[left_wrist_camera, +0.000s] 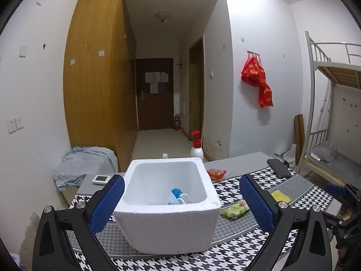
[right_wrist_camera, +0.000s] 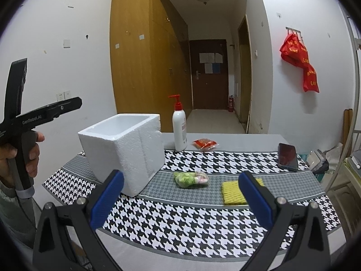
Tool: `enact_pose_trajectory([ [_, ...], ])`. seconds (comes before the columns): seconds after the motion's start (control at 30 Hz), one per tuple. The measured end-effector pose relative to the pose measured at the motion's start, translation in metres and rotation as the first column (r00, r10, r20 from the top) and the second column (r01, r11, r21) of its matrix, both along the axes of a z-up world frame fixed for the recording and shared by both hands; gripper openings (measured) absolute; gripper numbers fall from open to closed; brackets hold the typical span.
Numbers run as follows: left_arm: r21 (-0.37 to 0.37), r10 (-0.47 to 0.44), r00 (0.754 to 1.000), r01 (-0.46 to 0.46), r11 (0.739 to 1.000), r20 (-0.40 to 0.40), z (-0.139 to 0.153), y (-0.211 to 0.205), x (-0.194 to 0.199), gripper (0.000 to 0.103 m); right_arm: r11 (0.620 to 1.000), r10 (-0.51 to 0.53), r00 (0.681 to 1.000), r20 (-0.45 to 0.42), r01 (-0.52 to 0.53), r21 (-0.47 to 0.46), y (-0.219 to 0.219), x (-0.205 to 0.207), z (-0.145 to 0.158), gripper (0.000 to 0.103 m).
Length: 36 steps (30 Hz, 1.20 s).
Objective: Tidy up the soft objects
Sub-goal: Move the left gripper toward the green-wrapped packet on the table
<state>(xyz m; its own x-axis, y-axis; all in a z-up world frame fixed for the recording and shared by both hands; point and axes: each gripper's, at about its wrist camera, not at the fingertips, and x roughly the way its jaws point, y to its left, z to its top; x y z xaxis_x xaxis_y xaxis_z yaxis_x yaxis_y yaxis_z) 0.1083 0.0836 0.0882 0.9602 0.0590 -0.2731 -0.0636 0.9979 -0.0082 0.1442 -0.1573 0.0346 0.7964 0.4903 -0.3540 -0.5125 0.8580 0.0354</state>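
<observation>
A white foam box (left_wrist_camera: pixel 167 221) stands on the houndstooth table cloth (left_wrist_camera: pixel 237 250); a blue face mask (left_wrist_camera: pixel 177 195) lies inside it. My left gripper (left_wrist_camera: pixel 181 199) is open, its jaws either side of the box, above it. The box (right_wrist_camera: pixel 126 151) also shows in the right wrist view. A green soft packet (right_wrist_camera: pixel 190 179) and a yellow sponge (right_wrist_camera: pixel 232 192) lie right of the box. My right gripper (right_wrist_camera: pixel 180 193) is open and empty, above the cloth, near the packet and sponge. A red packet (right_wrist_camera: pixel 204 144) lies further back.
A pump bottle (right_wrist_camera: pixel 179 127) stands behind the box. A black phone (right_wrist_camera: pixel 287 157) lies at the table's right edge. A small white device (left_wrist_camera: pixel 101 178) lies at the back left. A bunk bed (left_wrist_camera: pixel 331 103) stands to the right. My left tool (right_wrist_camera: pixel 20 122) is at left.
</observation>
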Motion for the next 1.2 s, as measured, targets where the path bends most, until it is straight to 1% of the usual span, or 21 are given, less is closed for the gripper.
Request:
enact_pose_trajectory([
  [0.3, -0.011, -0.006, 1.000, 0.006, 1.000, 0.008, -0.008, -0.006, -0.023, 0.102, 1.000, 0.013, 1.000, 0.013, -0.013, 0.004, -0.002, -0.012, 0.001, 0.103],
  [0.53, -0.027, 0.004, 0.999, -0.003, 1.000, 0.034, -0.023, -0.013, -0.040, 0.102, 1.000, 0.023, 0.999, 0.022, -0.023, 0.004, -0.002, -0.020, -0.002, 0.103],
  [0.67, -0.024, 0.002, 1.000, -0.001, 1.000, 0.031, -0.036, -0.019, -0.044, 0.102, 1.000, 0.026, 0.999, 0.030, -0.027, 0.011, -0.005, -0.024, -0.004, 0.103],
  [0.93, -0.057, 0.009, 1.000, -0.008, 0.998, 0.027, -0.064, -0.024, -0.054, 0.102, 1.000, -0.021, 0.999, 0.039, 0.020, 0.006, -0.005, -0.029, -0.011, 0.103],
  [1.2, -0.064, 0.015, 0.999, -0.012, 0.998, 0.044, -0.079, -0.027, -0.066, 0.102, 0.998, -0.055, 0.997, 0.058, 0.056, -0.003, -0.005, -0.035, -0.023, 0.103],
])
